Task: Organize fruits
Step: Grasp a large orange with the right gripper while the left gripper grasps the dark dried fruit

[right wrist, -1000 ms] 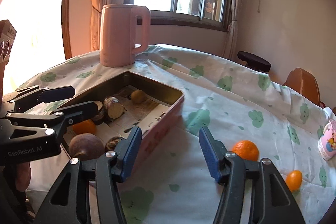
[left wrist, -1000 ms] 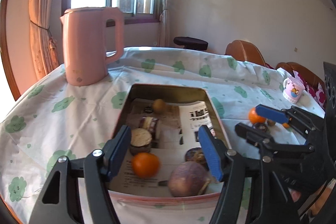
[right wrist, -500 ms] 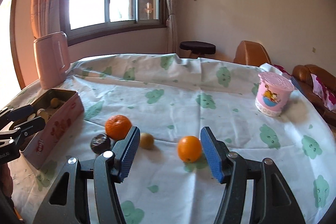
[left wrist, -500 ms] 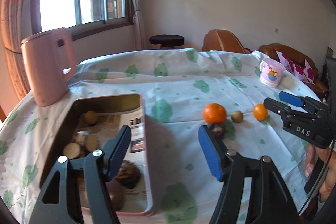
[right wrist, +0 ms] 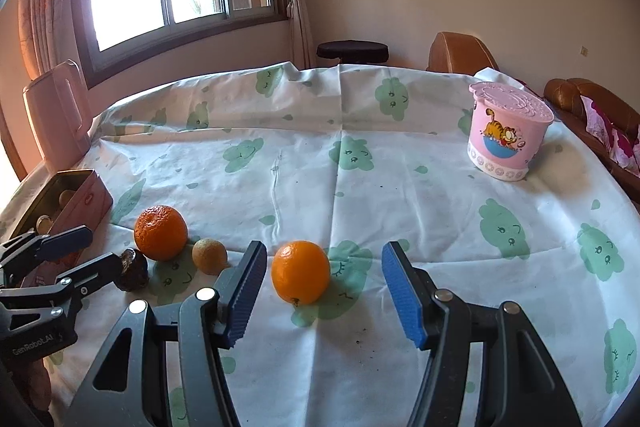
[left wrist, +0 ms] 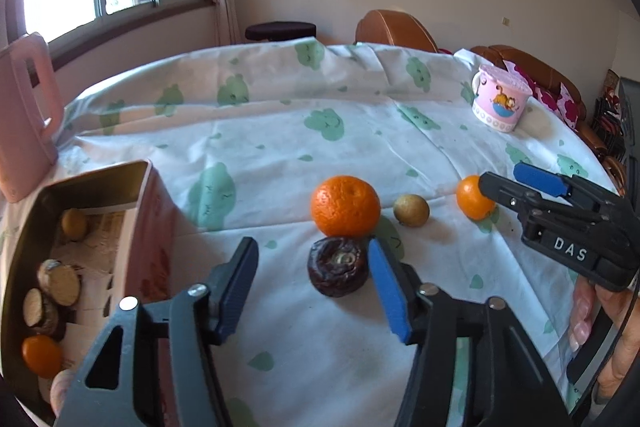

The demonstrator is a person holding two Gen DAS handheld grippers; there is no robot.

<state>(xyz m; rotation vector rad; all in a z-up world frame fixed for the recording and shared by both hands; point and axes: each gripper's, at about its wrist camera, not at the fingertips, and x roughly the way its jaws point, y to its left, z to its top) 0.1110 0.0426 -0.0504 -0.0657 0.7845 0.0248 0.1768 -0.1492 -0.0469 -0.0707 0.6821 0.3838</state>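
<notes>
A dark wrinkled fruit (left wrist: 338, 271) lies on the cloth between the jaws of my left gripper (left wrist: 312, 267). The jaws are closing; the right pad is at the fruit's side and the left pad stands clear. Just beyond lie a large orange (left wrist: 345, 206) and a small yellow-green fruit (left wrist: 411, 210). My right gripper (right wrist: 324, 267) is open around a small orange (right wrist: 301, 271), with gaps on both sides. The pink tin (left wrist: 148, 211) at the left holds several fruits. Each gripper shows in the other's view: the left gripper (right wrist: 80, 251) and the right gripper (left wrist: 508, 183).
A pink kettle (right wrist: 56, 119) stands at the far left behind the tin. A pink lidded cup (right wrist: 508, 131) sits at the back right. Brown chairs (right wrist: 460, 55) and a dark stool (right wrist: 352, 51) stand beyond the round table's far edge.
Both views swung right, away from the tin and onto the loose fruits. The left jaws have narrowed around the dark fruit. The right gripper came closer to the small orange.
</notes>
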